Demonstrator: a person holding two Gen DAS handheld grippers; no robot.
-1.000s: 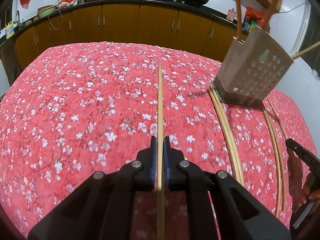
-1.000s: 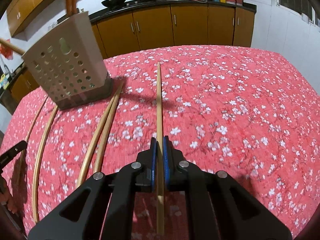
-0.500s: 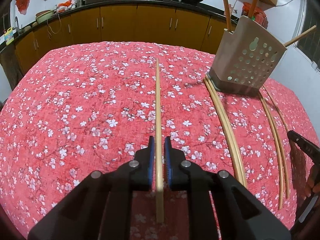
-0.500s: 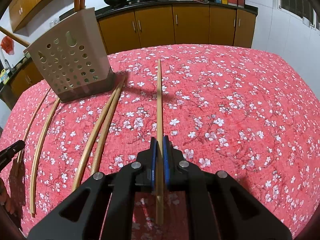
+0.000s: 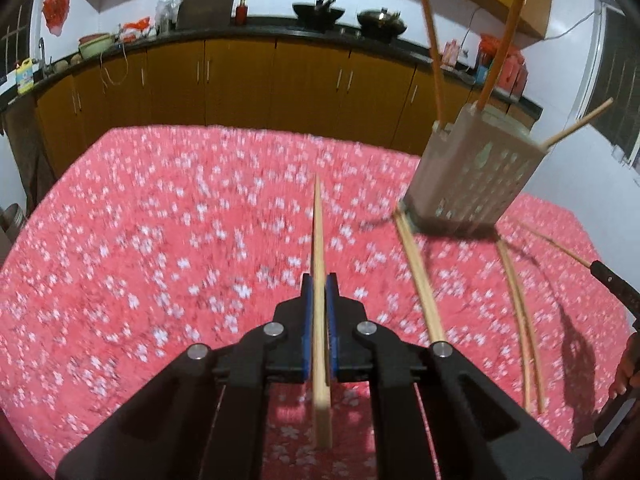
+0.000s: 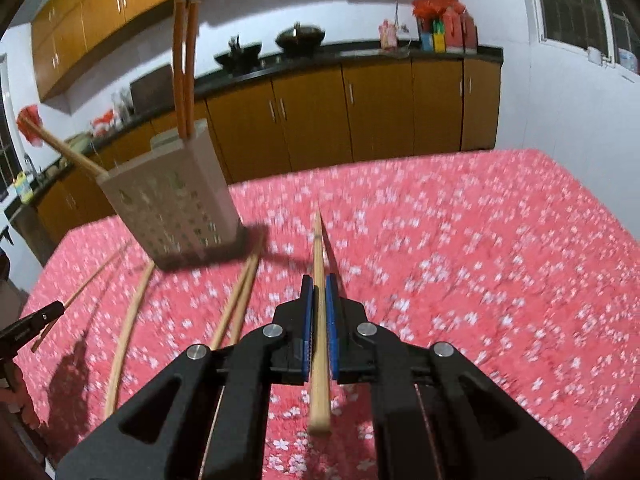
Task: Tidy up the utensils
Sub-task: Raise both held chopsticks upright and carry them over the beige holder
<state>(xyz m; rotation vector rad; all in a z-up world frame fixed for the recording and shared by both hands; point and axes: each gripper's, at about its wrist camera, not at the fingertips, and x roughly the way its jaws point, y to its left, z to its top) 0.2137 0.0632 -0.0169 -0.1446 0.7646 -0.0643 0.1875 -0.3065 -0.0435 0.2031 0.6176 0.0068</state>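
Kitchen, two handheld grippers at work over a surface (image 5: 120,240) covered w/ a red floral cloth. Left gripper (image 5: 319,280) is clamped tight on a single wooden chopstick (image 5: 318,240), blue pads pressing both sides; the stick runs fwd along the fingers, tip raised over the cloth, butt end sticking out behind the pads. Right gripper (image 6: 319,280) likewise closed hard on its own chopstick (image 6: 318,248), same alignment, a thin shadow beside the stick's tip.

Perforated beige utensil holder (image 5: 476,178) stands on the cloth, right of center in the left view, left of center in the right view (image 6: 172,204). It carries two tall orange-brown sticks (image 6: 184,60) upright and one pale stick (image 5: 578,126) leaning out over the rim.

Loose chopsticks lie on the cloth near the holder: a pair (image 5: 420,280) w/ tips touching the holder's base, a second curved-looking pair (image 5: 520,320) further right, and one more (image 5: 556,246) angled toward the frame edge. Right view shows the same: pair (image 6: 240,300) just beside the held stick, others (image 6: 128,320) further left.

Bkgd: brown cabinets (image 5: 240,88), dark countertop w/ woks (image 5: 318,10). Cloth heavily motion-blurred in both views.
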